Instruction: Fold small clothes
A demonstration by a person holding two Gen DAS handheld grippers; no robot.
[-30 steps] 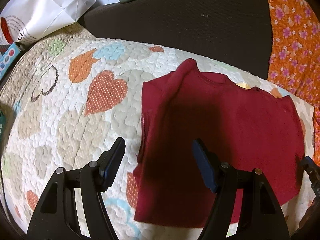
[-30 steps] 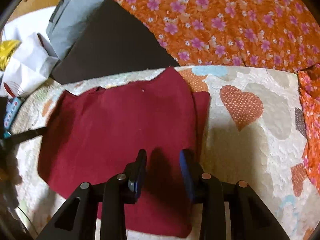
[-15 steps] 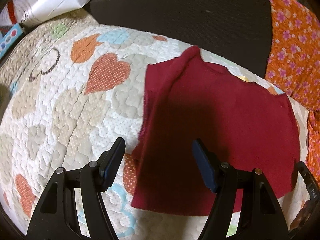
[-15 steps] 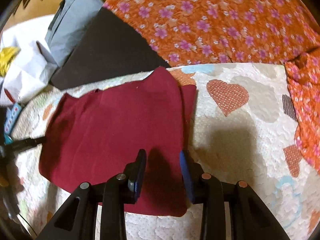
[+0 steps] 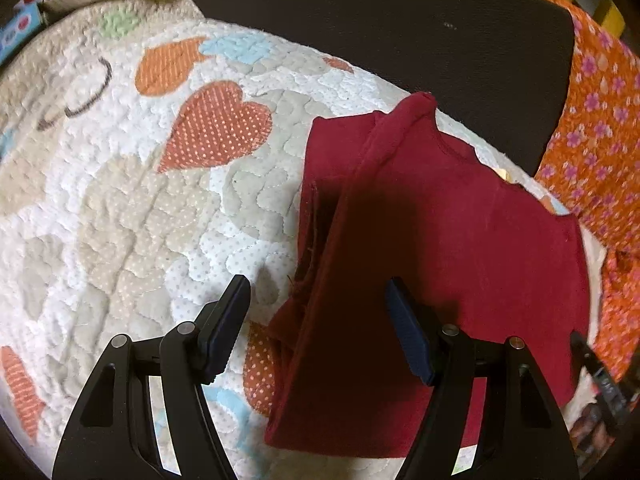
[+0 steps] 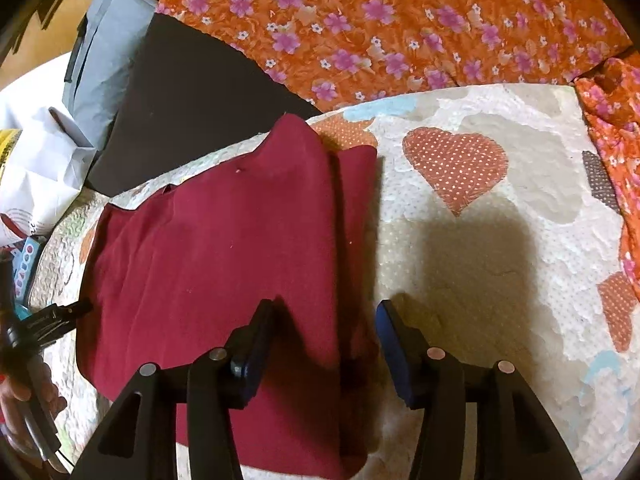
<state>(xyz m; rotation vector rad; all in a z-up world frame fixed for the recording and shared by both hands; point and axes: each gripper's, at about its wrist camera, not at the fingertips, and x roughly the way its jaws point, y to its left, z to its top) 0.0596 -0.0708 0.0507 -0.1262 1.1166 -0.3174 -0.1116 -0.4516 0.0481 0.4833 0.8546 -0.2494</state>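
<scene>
quilted heart-print bedcover (image 5: 132, 208) spreads wide and flat under everything, which makes it a fair folding surface, with a dark cushion (image 5: 400, 36) and orange floral cloth (image 6: 400, 20) pushed to its far edge, out of the way. dark red garment (image 6: 224, 264) lies near the middle of the bedcover, both side edges already turned in over the body, so it looks partly folded into a narrow panel, with the bottom-to-top fold probably the step to come. left gripper (image 5: 316, 320) hangs over the garment's left folded edge with its jaws standing wide and nothing between the pads; right gripper (image 6: 324, 336) sits over the right folded edge, its jaws opening, cloth lying below the gap but not pinched. one gripper at each side edge suits lifting both lower corners together, keeping the fold square.
</scene>
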